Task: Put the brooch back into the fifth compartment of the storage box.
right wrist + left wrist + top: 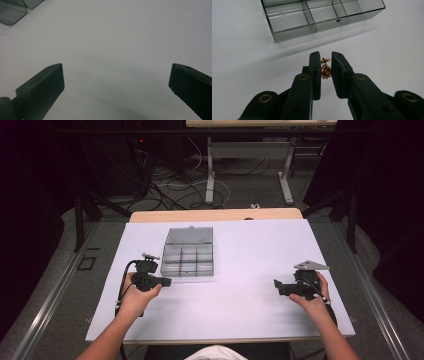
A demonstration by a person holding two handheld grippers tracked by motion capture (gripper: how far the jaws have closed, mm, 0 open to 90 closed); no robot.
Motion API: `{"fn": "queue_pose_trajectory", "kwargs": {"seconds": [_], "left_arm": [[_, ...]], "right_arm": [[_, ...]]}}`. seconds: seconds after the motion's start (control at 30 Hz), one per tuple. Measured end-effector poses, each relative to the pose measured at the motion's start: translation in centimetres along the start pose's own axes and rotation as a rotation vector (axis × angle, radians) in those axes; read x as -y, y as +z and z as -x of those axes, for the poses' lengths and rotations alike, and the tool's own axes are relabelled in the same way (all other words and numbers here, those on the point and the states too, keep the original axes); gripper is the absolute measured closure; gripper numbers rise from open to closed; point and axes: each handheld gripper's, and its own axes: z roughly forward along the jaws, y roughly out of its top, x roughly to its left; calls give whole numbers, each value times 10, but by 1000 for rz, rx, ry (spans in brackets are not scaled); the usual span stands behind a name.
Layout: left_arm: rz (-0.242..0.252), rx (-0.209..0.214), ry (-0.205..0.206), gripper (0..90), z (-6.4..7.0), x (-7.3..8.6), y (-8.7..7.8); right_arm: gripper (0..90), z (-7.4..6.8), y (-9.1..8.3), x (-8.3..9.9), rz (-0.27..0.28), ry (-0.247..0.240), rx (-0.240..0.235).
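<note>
A small copper-coloured rose ornament (325, 70) sits pinched between the two black jaws of my left gripper (325, 62), just above the white table. My left gripper (164, 282) is at the near left corner of a clear grey compartment box (187, 261), whose lid (190, 236) lies open behind it. In the left gripper view the box's compartments (317, 17) lie just ahead of the jaws and look empty. My right gripper (277, 285) hovers at the right of the table with its jaws spread wide and nothing between them (116, 77).
The white table surface (240, 300) spreads between the two grippers. A rounded corner of the box (11, 12) peeks in at the top left of the right gripper view. Behind the table are desk legs and cables on the floor (210, 185).
</note>
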Motion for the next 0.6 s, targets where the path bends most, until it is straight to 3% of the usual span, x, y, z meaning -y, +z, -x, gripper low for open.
{"fn": "queue_pose_trajectory", "kwargs": {"seconds": [0.6], "left_arm": [[24, -8, 23, 789, 7, -21, -10]], "right_arm": [[0, 0, 0, 0, 1, -1, -1]]}}
